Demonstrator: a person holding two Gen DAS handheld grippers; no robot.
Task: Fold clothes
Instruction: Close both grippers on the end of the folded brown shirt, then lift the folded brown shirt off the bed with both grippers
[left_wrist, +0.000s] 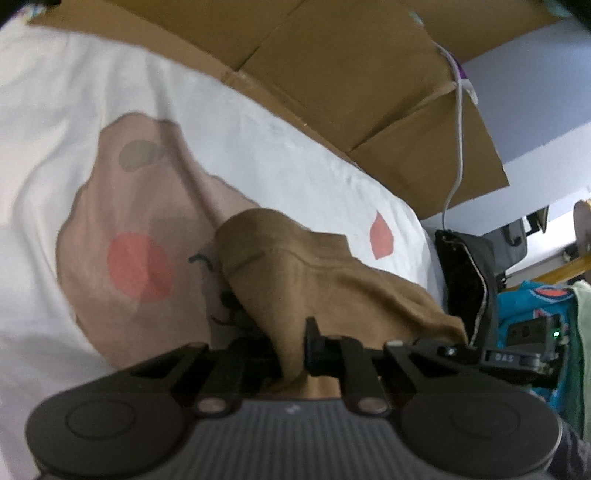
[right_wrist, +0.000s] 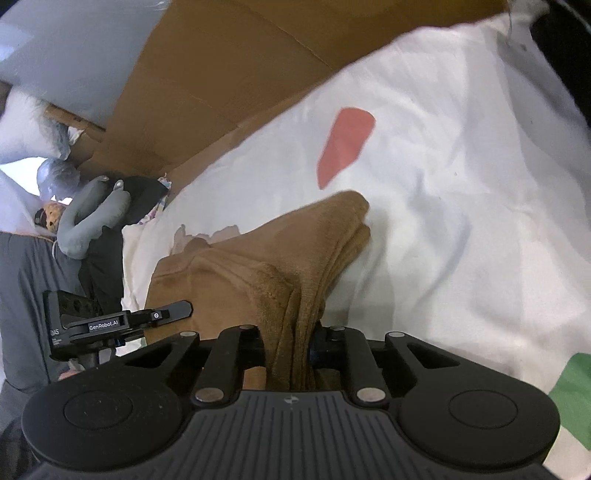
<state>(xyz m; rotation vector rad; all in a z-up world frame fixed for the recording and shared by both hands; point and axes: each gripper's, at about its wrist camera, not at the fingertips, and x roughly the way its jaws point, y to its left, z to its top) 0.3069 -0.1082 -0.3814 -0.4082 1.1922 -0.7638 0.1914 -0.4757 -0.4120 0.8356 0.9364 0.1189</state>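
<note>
A brown garment (left_wrist: 314, 280) hangs bunched between both grippers above a white sheet (left_wrist: 280, 158) printed with pink and beige shapes. My left gripper (left_wrist: 291, 354) is shut on one edge of the brown garment. My right gripper (right_wrist: 290, 354) is shut on a thick folded bunch of the same garment (right_wrist: 258, 258). The other gripper shows at the right edge of the left wrist view (left_wrist: 532, 350) and at the left of the right wrist view (right_wrist: 110, 325). The fingertips are hidden by the cloth.
Flattened cardboard (left_wrist: 351, 81) lies behind the sheet. A white cable (left_wrist: 460, 122) runs down to a black bag (left_wrist: 465, 280). Teal cloth (left_wrist: 532, 302) sits at the right. Grey cushions (right_wrist: 92, 218) and a grey cover (right_wrist: 33, 288) lie at the left.
</note>
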